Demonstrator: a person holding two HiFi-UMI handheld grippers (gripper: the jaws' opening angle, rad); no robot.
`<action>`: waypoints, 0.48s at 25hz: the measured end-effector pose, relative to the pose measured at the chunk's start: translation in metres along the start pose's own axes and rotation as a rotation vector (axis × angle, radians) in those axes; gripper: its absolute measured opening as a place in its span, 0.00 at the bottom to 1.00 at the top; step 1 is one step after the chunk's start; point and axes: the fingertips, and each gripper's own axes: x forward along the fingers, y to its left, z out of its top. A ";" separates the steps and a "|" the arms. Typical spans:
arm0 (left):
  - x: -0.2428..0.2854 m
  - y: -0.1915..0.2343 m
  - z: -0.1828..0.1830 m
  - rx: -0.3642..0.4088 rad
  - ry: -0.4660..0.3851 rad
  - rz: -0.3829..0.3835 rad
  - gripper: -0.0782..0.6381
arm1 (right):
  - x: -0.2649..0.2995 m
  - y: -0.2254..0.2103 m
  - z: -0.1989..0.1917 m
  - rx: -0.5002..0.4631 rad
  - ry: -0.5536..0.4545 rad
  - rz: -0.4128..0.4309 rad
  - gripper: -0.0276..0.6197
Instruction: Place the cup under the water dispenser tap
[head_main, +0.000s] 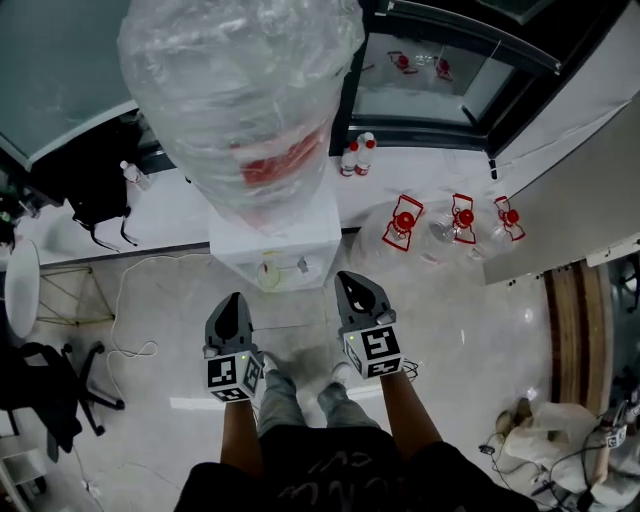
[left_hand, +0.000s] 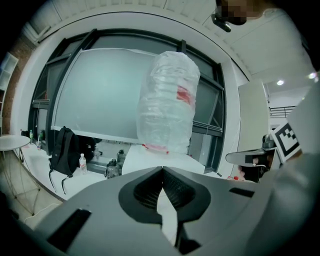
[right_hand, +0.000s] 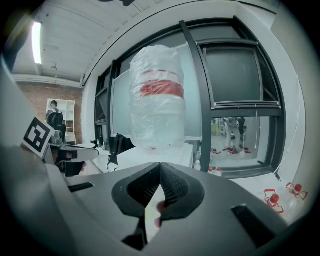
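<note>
The white water dispenser (head_main: 272, 240) stands ahead of me, with a big plastic-wrapped bottle (head_main: 240, 90) on top. At its front recess sits a small pale round thing (head_main: 270, 271), perhaps the cup, beside a tap (head_main: 303, 265). My left gripper (head_main: 232, 305) and right gripper (head_main: 352, 288) hang side by side in front of the dispenser, apart from it. Both are shut with nothing in them. In the left gripper view the left gripper (left_hand: 162, 169) points at the bottle (left_hand: 167, 102). The right gripper (right_hand: 160, 164) faces the bottle (right_hand: 157, 97) in the right gripper view. The jaws hide the taps there.
Three empty water jugs with red caps (head_main: 403, 222) lie on the floor right of the dispenser. Two small bottles (head_main: 358, 155) stand by the window. A black backpack (head_main: 95, 190), a round table (head_main: 20, 285) and a chair (head_main: 50, 395) are at the left. A cable (head_main: 130, 300) trails over the floor.
</note>
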 end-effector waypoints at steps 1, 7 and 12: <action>-0.001 -0.002 0.005 0.000 -0.007 0.002 0.13 | -0.003 -0.003 0.003 -0.004 -0.009 -0.002 0.06; -0.011 -0.011 0.037 0.012 -0.054 0.015 0.13 | -0.014 -0.007 0.025 -0.009 -0.063 0.012 0.06; -0.022 -0.022 0.052 0.015 -0.066 0.007 0.13 | -0.030 -0.011 0.040 -0.028 -0.059 0.000 0.06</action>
